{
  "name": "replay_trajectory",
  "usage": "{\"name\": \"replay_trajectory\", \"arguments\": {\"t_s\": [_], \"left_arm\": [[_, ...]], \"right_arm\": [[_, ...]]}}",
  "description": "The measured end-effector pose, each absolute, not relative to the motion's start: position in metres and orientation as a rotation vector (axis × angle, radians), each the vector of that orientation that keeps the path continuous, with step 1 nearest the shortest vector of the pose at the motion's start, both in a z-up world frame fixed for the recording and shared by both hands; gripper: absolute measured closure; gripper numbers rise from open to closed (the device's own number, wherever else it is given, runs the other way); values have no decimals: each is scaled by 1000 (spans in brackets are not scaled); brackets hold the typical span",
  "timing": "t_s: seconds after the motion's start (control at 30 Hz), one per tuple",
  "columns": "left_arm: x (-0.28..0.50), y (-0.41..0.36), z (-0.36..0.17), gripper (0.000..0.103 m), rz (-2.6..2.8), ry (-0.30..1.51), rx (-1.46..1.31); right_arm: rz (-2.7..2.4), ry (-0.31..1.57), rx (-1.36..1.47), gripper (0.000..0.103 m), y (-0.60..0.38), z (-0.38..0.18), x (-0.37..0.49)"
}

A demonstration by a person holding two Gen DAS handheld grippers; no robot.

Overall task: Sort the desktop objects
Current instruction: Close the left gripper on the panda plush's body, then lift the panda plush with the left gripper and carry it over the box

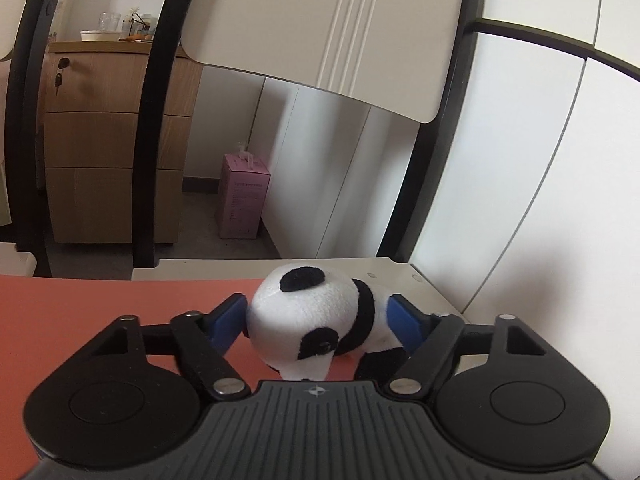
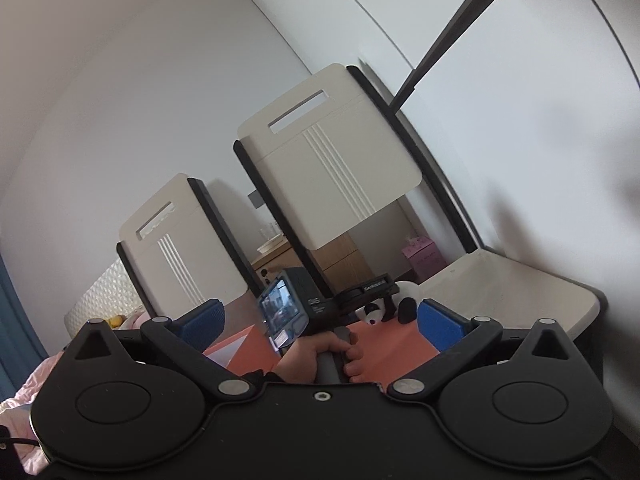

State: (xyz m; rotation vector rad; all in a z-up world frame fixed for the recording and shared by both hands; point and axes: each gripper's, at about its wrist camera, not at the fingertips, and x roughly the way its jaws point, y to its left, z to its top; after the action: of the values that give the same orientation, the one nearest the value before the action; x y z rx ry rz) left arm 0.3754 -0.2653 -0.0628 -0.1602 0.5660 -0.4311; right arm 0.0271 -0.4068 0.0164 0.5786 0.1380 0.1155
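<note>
A salmon-red mat point(image 1: 100, 312) covers the desk, with cream chair backs point(image 1: 320, 28) beyond it, a wooden drawer cabinet point(image 1: 92, 140) behind them and a pink box point(image 1: 243, 196) on the floor by the white wall. At the mat's far right corner, the left gripper point(image 1: 320, 320) grasps a plush panda point(image 1: 320, 316), its blue pads point(image 1: 228, 320) pressed against the toy's head and rump. Level with the mat, the person's left hand point(image 2: 320, 360) wraps the grey handle, while the right gripper point(image 2: 320, 320) hangs back from the panda, tilted, jaws spread wide and holding nothing.
</note>
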Motion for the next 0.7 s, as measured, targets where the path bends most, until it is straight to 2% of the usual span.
{"name": "replay_trajectory", "arguments": {"t_s": [0.1, 0.23, 0.7], "left_arm": [[369, -271, -60, 35, -441, 558, -105], [364, -270, -56, 41, -451, 568, -97], [319, -259, -16, 43, -473, 487, -62]], "right_arm": [[62, 180, 524, 1, -405, 15, 34], [29, 231, 481, 1, -403, 11, 44], [-16, 262, 412, 1, -393, 10, 52]]}}
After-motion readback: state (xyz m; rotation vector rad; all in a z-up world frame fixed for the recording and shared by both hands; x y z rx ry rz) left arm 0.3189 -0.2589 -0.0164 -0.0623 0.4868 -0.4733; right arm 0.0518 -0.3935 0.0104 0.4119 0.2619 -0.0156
